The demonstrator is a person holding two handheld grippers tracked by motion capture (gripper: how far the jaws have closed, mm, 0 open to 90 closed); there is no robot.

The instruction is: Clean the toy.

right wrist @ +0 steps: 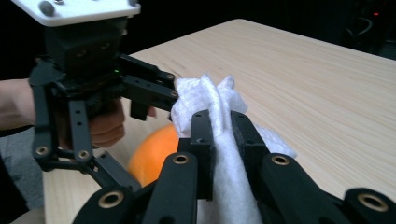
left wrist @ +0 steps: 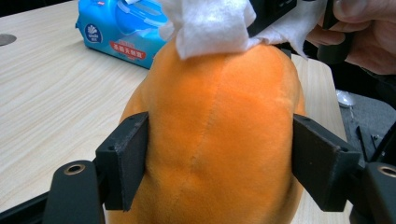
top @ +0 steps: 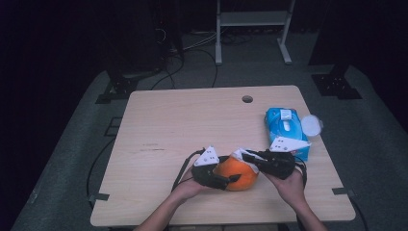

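Squeezing the orange plush toy (left wrist: 219,135) from both sides, the left gripper (left wrist: 219,163) has its pads pressed into the fabric at the centre of its own view. The right gripper (right wrist: 222,140) pinches a white tissue (right wrist: 210,100) tightly and lays it on the toy's top. Low in the high view's centre, the toy seems to rest on the table (top: 192,120); a blue tissue pack (top: 284,122) lies to the right.
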